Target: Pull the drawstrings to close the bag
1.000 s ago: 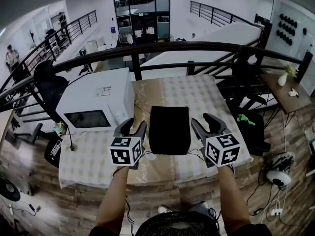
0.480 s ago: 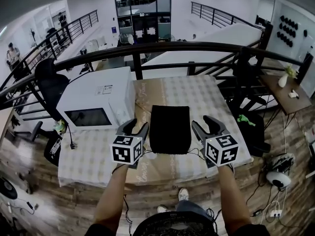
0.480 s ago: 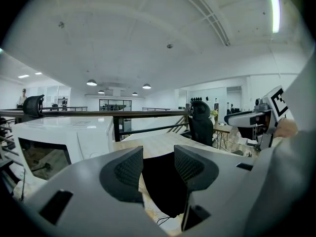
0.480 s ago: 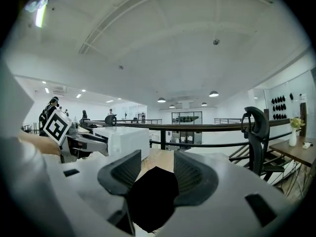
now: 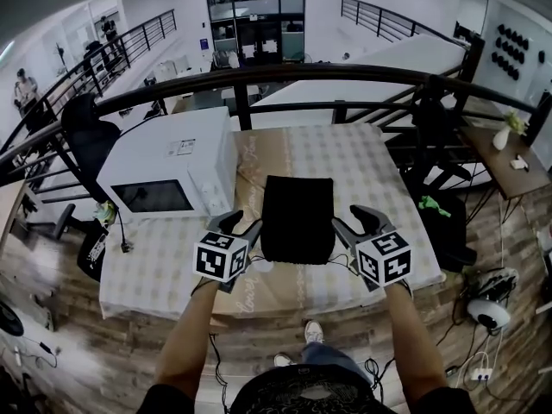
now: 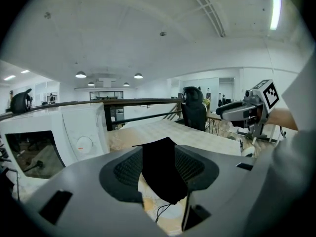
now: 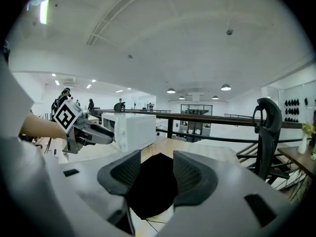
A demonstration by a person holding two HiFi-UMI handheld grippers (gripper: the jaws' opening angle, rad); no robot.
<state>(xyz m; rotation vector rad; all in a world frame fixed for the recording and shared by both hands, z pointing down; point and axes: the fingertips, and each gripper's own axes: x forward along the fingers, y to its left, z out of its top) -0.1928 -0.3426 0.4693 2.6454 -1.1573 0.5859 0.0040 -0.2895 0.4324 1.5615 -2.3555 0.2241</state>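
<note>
As the drawstrings [image 6: 162, 210] trailed from the six o'clock edge of the bag [image 5: 297, 218] on the bench [image 5: 362, 158], I held my left gripper [image 5: 240, 222] at its nine o'clock, jaws opening, and my right gripper [image 5: 349, 216] at three, spread, both empty.

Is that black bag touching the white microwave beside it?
Apart. The head view shows a strip of tablecloth running between the black bag and the white microwave.
</note>
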